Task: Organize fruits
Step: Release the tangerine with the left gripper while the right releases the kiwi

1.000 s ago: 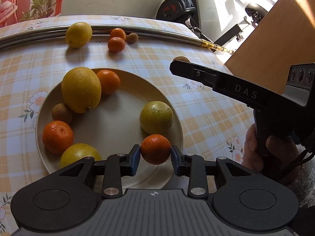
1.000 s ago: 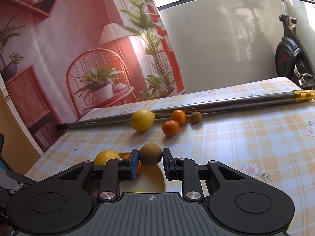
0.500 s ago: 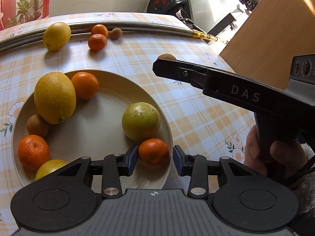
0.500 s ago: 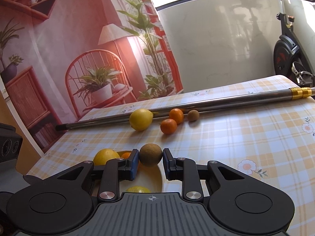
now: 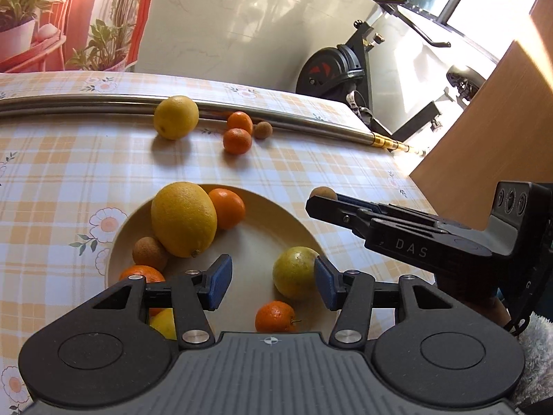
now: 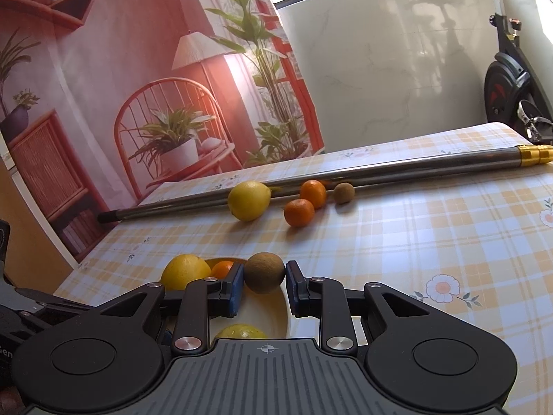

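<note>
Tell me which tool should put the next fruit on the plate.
Right. The right tool already grips a kiwi just above the plate, so it only has to lower it. The left tool is open and empty.

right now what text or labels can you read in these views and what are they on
"DAS" – white letters on the side of the right gripper, seen from the left wrist.
"G" – a lone letter on its black handle, lower right of that view.
"Gen" – cut off at the left edge of the right wrist view, on the left gripper's body.
Nothing else is readable.
</note>
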The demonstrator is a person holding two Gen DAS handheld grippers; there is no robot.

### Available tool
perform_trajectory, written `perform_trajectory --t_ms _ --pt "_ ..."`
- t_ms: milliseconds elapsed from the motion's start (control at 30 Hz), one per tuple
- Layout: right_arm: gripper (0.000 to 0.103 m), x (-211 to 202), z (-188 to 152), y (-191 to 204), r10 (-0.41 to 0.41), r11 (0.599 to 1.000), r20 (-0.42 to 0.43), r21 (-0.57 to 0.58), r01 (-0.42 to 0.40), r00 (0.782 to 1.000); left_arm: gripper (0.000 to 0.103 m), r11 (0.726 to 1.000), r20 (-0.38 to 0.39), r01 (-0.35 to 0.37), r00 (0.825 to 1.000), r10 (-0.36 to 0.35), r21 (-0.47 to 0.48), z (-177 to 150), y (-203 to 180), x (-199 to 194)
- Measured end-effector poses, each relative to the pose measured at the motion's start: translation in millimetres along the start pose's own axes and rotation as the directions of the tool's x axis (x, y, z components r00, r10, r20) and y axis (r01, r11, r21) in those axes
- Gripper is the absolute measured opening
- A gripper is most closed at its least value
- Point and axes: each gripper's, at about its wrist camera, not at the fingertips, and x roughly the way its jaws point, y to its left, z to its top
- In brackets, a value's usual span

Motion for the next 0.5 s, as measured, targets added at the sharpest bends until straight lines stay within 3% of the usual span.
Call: perform_trajectory --t_ms 233,500 --pt "0.024 31 10 16 -0.032 0.992 -0.100 -0.126 0.019 0.994 0.055 0.986 0.141 -0.144 0.978 0.154 -0.083 12 15 -25" --pt "0.024 71 7 52 -0.117 0.946 -0.230 -0.322 0.038 0.966 0.055 0.970 0.165 -0.188 0.963 0.214 -0.157 11 26 -32"
